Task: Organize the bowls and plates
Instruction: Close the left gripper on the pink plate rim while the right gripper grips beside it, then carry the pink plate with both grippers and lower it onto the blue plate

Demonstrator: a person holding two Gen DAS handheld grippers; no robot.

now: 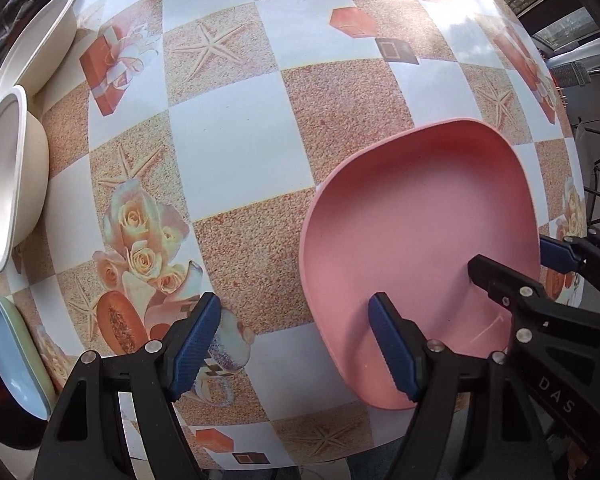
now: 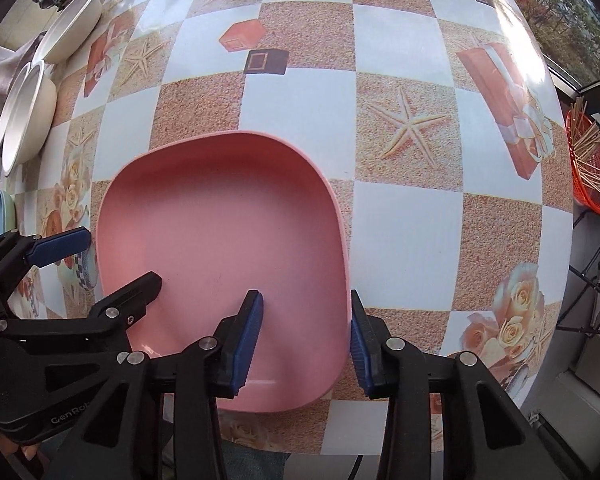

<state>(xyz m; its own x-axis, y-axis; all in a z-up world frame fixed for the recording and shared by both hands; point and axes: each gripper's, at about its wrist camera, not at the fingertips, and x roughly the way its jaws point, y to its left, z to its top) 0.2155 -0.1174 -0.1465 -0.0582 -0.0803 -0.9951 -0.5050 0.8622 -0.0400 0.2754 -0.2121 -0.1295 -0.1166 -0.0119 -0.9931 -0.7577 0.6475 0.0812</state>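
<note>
- The pink plate [image 2: 224,224] lies on the table with the checkered, printed tablecloth [image 2: 404,216]. It is squarish with round corners and a raised rim, and nothing is in it.
- The right gripper [image 2: 306,336] points down over the near right corner of the pink plate. One blue pad [image 2: 247,340] is inside the plate and the other stands outside the rim, so the rim is between them.
- The outer pad seems to touch the rim, but the inner pad is apart from the wall; the jaws are not yet clenched on the plate.
- The left gripper [image 1: 296,348] also points down, and its jaws stand wide and released, grasping nothing. Its right pad [image 1: 396,350] is above the left part of the pink plate [image 1: 420,232], and its left pad is above the bare tablecloth [image 1: 236,148].
- In the left wrist view the right gripper [image 1: 508,264] shows at the far right edge of the plate.
- Two cream bowls [image 1: 16,176] stand at the left edge of the table, close to each other.
- Nearer on the same edge lies a light blue plate [image 1: 8,356] on a green one.
- Past the right edge of the table, an orange basket with thin wooden sticks [image 2: 592,160] shows in the right wrist view.
</note>
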